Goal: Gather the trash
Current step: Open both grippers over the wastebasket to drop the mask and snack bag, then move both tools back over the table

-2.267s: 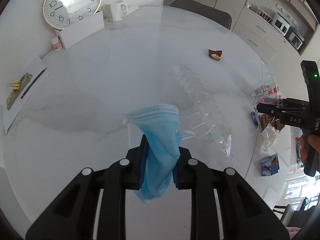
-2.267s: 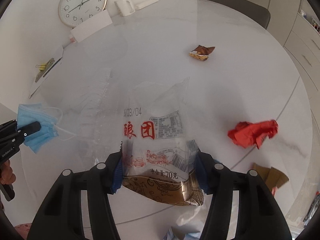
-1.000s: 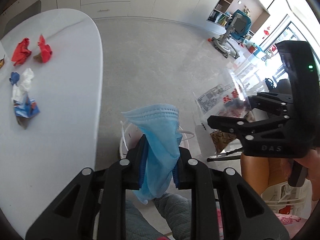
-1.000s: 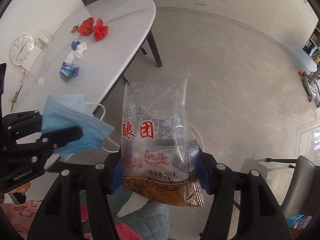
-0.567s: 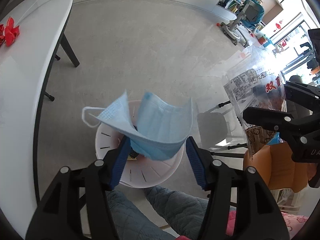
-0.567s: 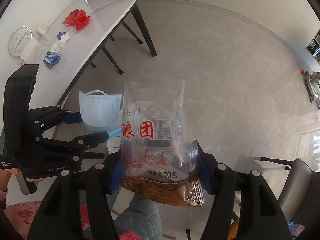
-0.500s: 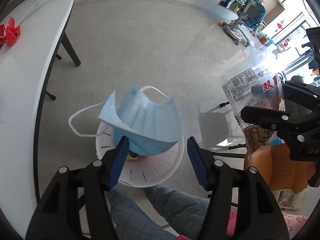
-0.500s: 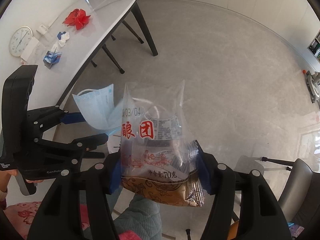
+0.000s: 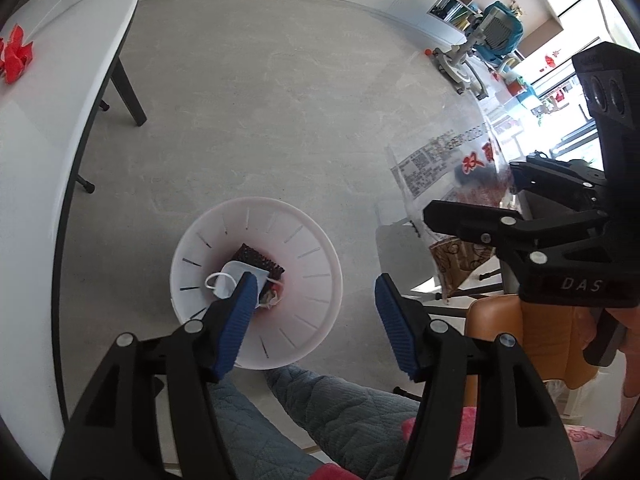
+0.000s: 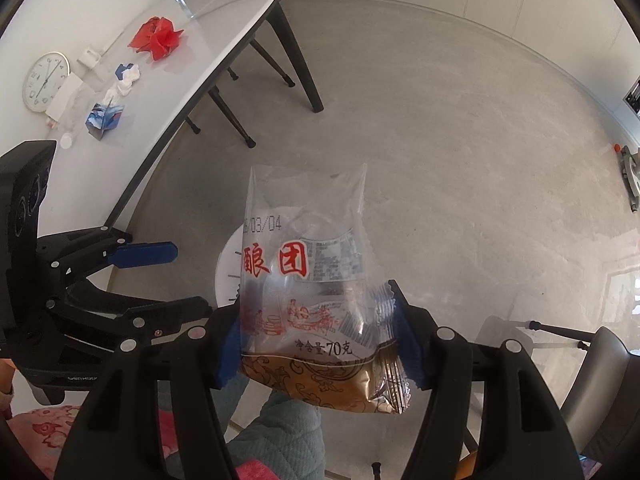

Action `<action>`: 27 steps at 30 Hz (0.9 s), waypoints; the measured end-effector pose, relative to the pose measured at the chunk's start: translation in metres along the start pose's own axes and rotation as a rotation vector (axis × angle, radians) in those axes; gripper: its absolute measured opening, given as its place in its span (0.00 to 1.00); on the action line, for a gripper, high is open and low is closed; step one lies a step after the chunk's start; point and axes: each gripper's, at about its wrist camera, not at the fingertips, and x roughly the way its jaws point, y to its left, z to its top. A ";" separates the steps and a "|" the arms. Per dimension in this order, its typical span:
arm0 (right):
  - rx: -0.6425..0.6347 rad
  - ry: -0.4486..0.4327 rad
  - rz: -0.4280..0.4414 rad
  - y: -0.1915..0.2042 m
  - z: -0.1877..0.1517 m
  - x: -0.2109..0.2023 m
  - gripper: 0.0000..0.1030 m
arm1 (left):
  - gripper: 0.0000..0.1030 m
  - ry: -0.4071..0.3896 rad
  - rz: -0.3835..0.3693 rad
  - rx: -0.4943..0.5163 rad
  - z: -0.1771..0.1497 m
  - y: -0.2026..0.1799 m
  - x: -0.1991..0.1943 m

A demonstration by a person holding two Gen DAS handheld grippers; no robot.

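Note:
My left gripper [image 9: 316,320] is open and empty above a white round bin [image 9: 312,240] on the floor. The blue face mask [image 9: 232,278] lies in the bin on a dark wrapper [image 9: 256,258]. My right gripper [image 10: 320,344] is shut on a clear snack bag [image 10: 308,276] with red characters and holds it above the bin [image 10: 226,268], right of the left gripper [image 10: 160,276]. The right gripper and the snack bag [image 9: 448,164] also show at the right of the left wrist view.
A white table [image 10: 200,40] at the left carries red crumpled paper [image 10: 158,38], a blue-white carton [image 10: 104,118], white tissue [image 10: 128,78] and a clock [image 10: 46,82]. A person's quilted legs [image 9: 320,412] are below the bin. An orange chair [image 9: 520,340] is at right.
My left gripper swung from the table to above the bin, opened and let go of the blue mask, which dropped into the bin. My right gripper followed with the snack bag.

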 end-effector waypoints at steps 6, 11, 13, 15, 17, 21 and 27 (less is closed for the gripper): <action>0.035 -0.005 0.022 -0.007 0.002 0.010 0.63 | 0.57 0.026 -0.040 0.030 0.004 -0.008 -0.001; 0.021 0.023 0.053 0.000 -0.002 0.029 0.64 | 0.57 0.021 0.024 0.038 0.004 -0.002 -0.025; -0.001 0.044 0.067 0.009 -0.004 0.039 0.65 | 0.66 0.001 0.061 0.034 0.001 0.002 -0.042; -0.026 0.069 0.074 0.020 -0.006 0.051 0.70 | 0.79 -0.043 0.121 0.021 -0.001 0.007 -0.063; -0.049 0.087 0.056 0.030 -0.007 0.060 0.83 | 0.79 -0.077 0.155 0.010 -0.006 0.015 -0.084; -0.070 0.085 0.011 0.047 -0.002 0.059 0.94 | 0.79 -0.119 0.235 -0.058 -0.018 0.038 -0.121; -0.070 -0.022 -0.024 0.069 0.022 0.011 0.98 | 0.93 -0.241 0.321 -0.195 -0.036 0.081 -0.173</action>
